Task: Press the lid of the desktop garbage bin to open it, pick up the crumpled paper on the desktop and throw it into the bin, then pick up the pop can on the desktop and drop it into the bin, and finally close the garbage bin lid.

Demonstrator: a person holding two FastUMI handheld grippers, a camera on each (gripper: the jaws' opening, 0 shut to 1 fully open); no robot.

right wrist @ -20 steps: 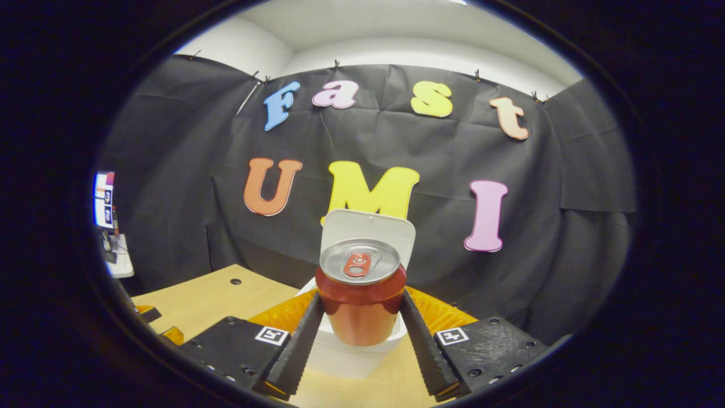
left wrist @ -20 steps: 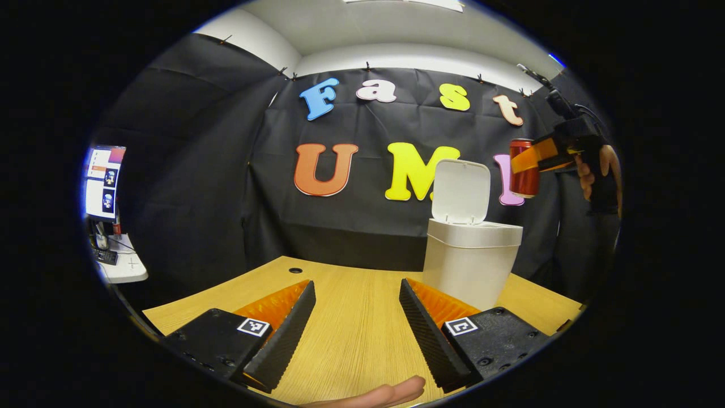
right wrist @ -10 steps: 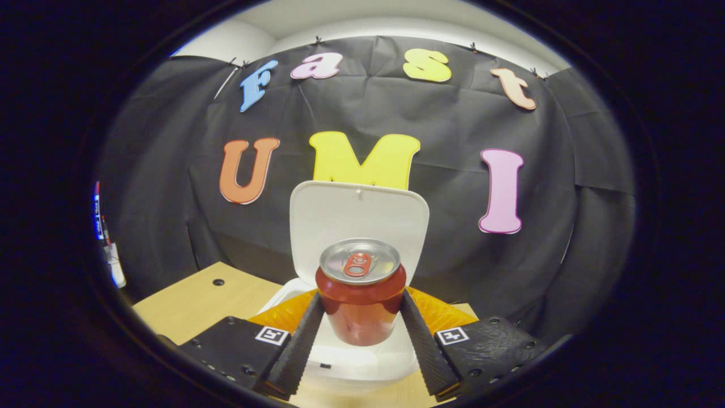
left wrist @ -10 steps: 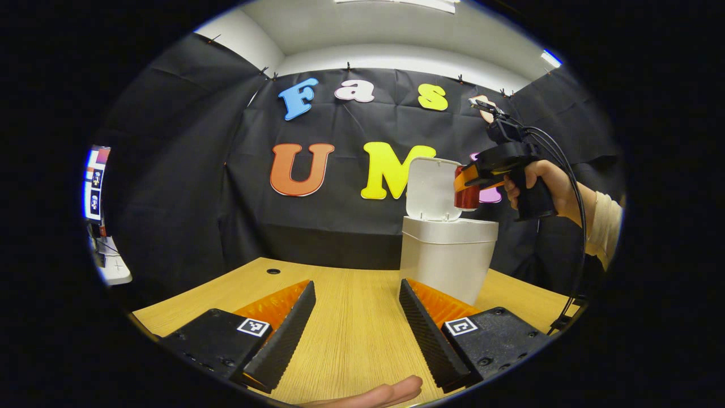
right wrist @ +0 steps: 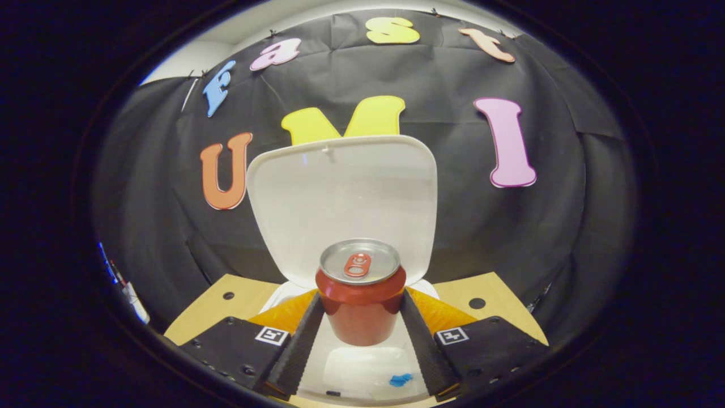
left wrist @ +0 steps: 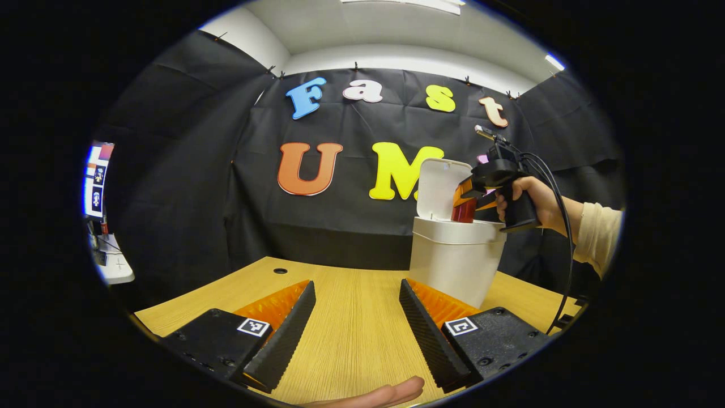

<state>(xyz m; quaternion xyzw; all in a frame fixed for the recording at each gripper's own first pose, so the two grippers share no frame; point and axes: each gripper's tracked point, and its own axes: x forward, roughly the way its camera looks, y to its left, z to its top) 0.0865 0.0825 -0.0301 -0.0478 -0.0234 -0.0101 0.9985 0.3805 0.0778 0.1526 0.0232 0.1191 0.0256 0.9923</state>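
Holding: right gripper (right wrist: 361, 317) clamps the can (right wrist: 361, 292) upright between both fingers, directly above the open bin.
Desk (left wrist: 351, 317): light wood surface with a round cable hole near its far edge; it carries the bin.
Bin (left wrist: 456, 258): white, standing on the desk's right part in the left gripper view; its mouth lies just under the can in the right gripper view.
Lid (right wrist: 342, 204): raised upright behind the can, hinged at the bin's far edge.
Left gripper (left wrist: 355, 323): low over the desk, fingers spread wide with nothing between them, well apart from the bin.
Right gripper, far view (left wrist: 473, 195): held by a hand (left wrist: 535, 198) in a pale sleeve, level with the lid.
Can, far view (left wrist: 463, 211): red; bottom end at the bin's rim.
Bin contents: pale interior with a small blue scrap (right wrist: 401, 379); crumpled paper cannot be made out.
Fingertip (left wrist: 391, 392): at the bottom edge of the left gripper view.
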